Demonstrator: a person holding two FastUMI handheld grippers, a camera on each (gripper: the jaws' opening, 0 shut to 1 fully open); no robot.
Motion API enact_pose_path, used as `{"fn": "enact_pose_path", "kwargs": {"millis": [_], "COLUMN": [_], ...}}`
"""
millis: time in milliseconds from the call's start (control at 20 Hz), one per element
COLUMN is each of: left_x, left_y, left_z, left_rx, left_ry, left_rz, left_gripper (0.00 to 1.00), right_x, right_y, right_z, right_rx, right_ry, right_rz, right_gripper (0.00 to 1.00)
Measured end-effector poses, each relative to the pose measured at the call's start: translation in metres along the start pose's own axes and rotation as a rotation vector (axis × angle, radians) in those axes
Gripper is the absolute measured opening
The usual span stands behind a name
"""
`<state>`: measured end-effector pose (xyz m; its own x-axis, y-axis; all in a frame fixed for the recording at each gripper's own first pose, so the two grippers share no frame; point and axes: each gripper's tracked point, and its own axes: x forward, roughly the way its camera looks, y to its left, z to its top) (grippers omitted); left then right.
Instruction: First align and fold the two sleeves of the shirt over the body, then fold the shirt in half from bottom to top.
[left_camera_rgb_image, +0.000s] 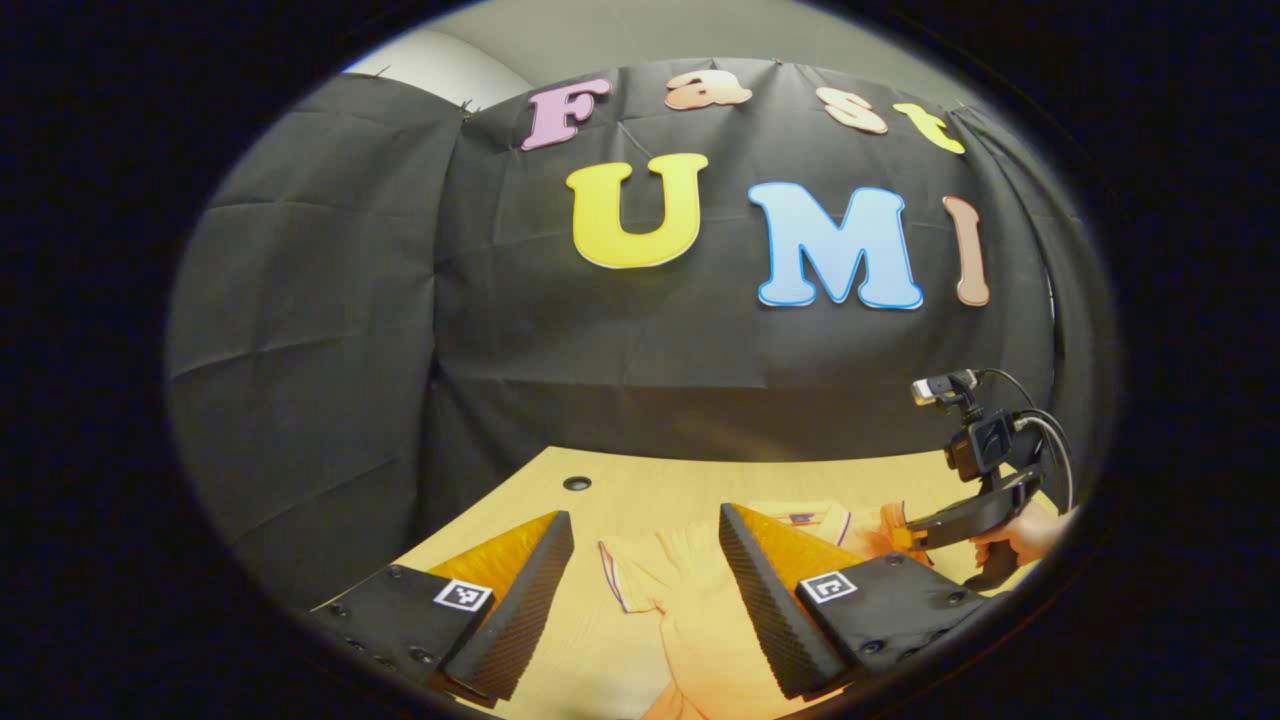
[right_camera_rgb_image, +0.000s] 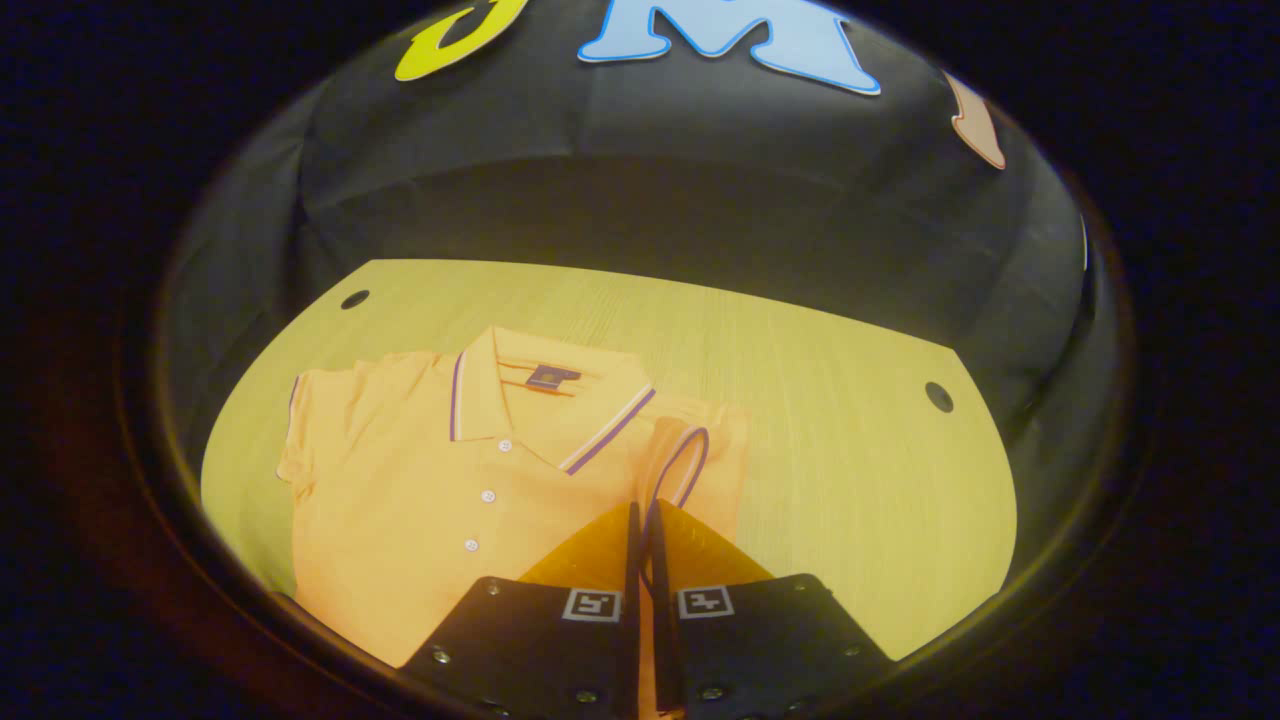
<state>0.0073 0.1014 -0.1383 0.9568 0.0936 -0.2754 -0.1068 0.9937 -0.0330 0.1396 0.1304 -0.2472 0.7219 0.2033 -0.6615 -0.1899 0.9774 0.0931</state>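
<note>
The shirt (right_camera_rgb_image: 440, 480) lay flat on the table (right_camera_rgb_image: 850, 440), collar away. The right gripper (right_camera_rgb_image: 642, 520) pinched the right sleeve (right_camera_rgb_image: 690, 455) cuff, jaws pressed together; the left gripper (left_camera_rgb_image: 645, 560) hung above the other sleeve (left_camera_rgb_image: 640, 570), jaws spread. A shallow pinch could slip mid-fold, leaving the sleeve misaligned.

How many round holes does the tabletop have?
2 in the right gripper view: one hole at the table's far-left corner beyond the shirt, one hole near the right edge. Others may be hidden.
</note>
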Motion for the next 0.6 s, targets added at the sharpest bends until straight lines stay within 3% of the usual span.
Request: {"fn": "enact_pose_path", "kwargs": {"millis": [50, 250, 300, 450, 500, 550, 600], "left_x": [0.007, 0.032, 0.038, 0.051, 0.056, 0.060, 0.065], "left_y": [0.002, 0.010, 0.010, 0.016, 0.016, 0.017, 0.019], "left_z": [-0.003, -0.014, -0.017, -0.029, -0.034, -0.040, -0.046], "left_rx": [0.002, 0.011, 0.009, -0.005, -0.017, -0.030, -0.043], "left_ry": [0.007, 0.034, 0.040, 0.059, 0.065, 0.077, 0.092], "left_rz": [-0.009, -0.051, -0.060, -0.065, -0.063, -0.058, -0.047], "left_gripper": [1.00, 1.00, 0.96, 1.00, 0.96, 1.00, 0.96], "right_x": [0.001, -0.005, -0.009, -0.022, -0.027, -0.032, -0.041], "right_y": [0.003, 0.010, 0.013, 0.017, 0.018, 0.020, 0.020], "right_z": [0.000, 0.003, 0.003, 0.006, 0.007, 0.009, 0.009], "right_rx": [0.004, 0.010, 0.008, -0.001, -0.004, -0.005, -0.005], "right_ry": [0.000, -0.008, -0.012, -0.038, -0.047, -0.057, -0.066], "right_rz": [0.000, -0.017, -0.014, -0.014, -0.010, 0.000, 0.002], "right_gripper": [0.07, 0.13, 0.22, 0.46, 0.50, 0.55, 0.85]}}
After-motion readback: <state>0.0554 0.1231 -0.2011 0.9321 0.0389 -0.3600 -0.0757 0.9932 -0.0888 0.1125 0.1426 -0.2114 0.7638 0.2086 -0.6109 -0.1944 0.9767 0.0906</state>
